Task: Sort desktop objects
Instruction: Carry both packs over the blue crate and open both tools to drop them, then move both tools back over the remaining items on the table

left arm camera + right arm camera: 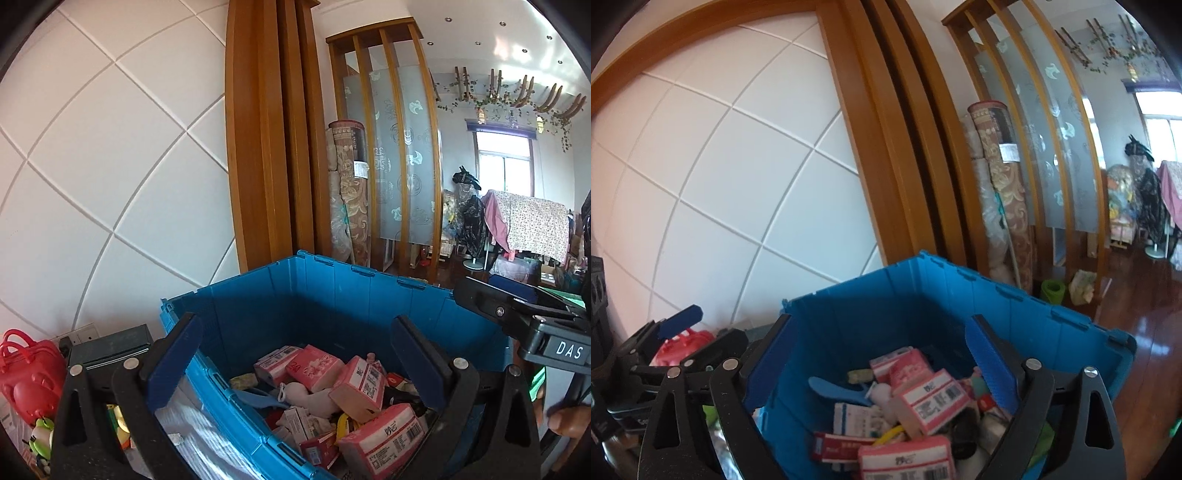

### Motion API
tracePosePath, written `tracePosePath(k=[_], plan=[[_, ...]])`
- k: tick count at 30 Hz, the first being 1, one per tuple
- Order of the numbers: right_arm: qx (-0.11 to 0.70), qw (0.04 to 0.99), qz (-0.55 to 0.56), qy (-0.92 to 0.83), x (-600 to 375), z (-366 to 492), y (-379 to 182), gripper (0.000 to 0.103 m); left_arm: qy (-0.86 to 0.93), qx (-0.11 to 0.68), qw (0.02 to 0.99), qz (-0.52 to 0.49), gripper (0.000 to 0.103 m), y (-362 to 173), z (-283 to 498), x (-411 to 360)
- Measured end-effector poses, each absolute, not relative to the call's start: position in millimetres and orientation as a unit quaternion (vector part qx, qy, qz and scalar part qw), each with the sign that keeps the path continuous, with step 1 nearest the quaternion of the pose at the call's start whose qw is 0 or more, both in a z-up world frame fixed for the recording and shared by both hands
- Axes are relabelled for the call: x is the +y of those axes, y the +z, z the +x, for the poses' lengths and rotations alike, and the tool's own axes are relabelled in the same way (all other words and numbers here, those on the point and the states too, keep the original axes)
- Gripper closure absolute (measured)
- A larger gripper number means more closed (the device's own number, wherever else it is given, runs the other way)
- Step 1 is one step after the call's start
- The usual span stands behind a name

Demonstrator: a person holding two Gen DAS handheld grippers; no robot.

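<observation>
Left wrist view: the left gripper (295, 354) is spread wide with nothing between its blue-padded fingers (175, 354). It hangs above the blue crate (332, 295), whose near-left rim passes under the left finger. The crate holds a loose pile: pink tissue packs (382, 437), small pink-and-white cartons (275, 362), a pale soft toy (314, 397) and a blue scoop-shaped item (255, 400). Left of the crate stand a red plastic bag-shaped case (29, 373) and a green frog figure (40, 439); a wall socket (83, 334) sits just behind them. The right gripper (517, 314) enters from the right edge; its jaw state cannot be read here. Behind: white panelled wall (110, 166), wooden frame (269, 129), rolled carpets (349, 192), frosted glass screen (402, 147), a window (504, 166).

Right wrist view: the right gripper (886, 350) is likewise released and empty, positioned over the same blue crate (1052, 332), which stands above a dark polished wood floor (1145, 314). The contents repeat: tissue packs (934, 400), the scoop (834, 389), cartons (857, 417). The left gripper (679, 325) shows at far left, in front of the red case (683, 343). A green roll (1052, 291) lies on the floor beside the carpets (1004, 184).
</observation>
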State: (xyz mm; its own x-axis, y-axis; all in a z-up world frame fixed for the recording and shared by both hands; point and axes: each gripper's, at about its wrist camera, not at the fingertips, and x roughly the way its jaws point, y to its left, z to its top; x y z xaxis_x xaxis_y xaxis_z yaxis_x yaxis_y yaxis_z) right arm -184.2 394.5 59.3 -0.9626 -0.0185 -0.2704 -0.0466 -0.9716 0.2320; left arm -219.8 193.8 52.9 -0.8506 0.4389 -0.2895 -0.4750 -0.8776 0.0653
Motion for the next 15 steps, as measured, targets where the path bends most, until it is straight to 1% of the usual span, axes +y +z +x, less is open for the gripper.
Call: tracePosePath(k=[3,15], plan=[[0.114,0.014,-0.148,0.982,390.9,-182.3,54.5,0.005,0.963,0.072,0.223,-0.135,0.001,45.0,-211.1,184.7],[0.082,0.031,-0.164,0.983,367.3,-172.8,44.9,0.001,0.971,0.049,0.185,-0.144,0.001,27.3,-182.8,137.2]])
